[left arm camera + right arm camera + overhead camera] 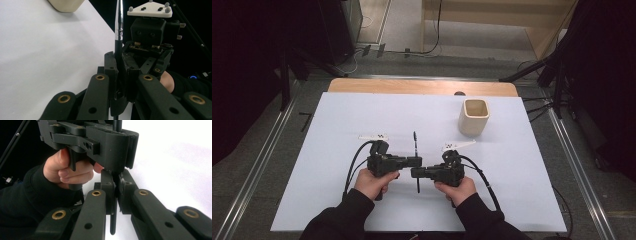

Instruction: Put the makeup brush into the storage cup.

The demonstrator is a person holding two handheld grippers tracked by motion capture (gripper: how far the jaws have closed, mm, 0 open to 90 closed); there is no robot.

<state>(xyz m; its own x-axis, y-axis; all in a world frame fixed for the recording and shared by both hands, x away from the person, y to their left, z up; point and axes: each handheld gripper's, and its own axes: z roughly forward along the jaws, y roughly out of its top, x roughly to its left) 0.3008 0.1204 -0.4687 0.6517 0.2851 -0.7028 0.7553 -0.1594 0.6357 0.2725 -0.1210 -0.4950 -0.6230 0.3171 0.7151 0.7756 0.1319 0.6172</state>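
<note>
Item: pen (416, 150), near the desk's front edge. I grip it with left gripper (418, 161) and right gripper (414, 173) clamped, apparently to pull it apart.

- A beige square cup (473, 116) stands upright on the white surface (337, 150), right of center, upper half.
- A wooden edge (422, 86) runs behind the surface.
- Black cables (432, 47) lie on the floor, top center.
</note>
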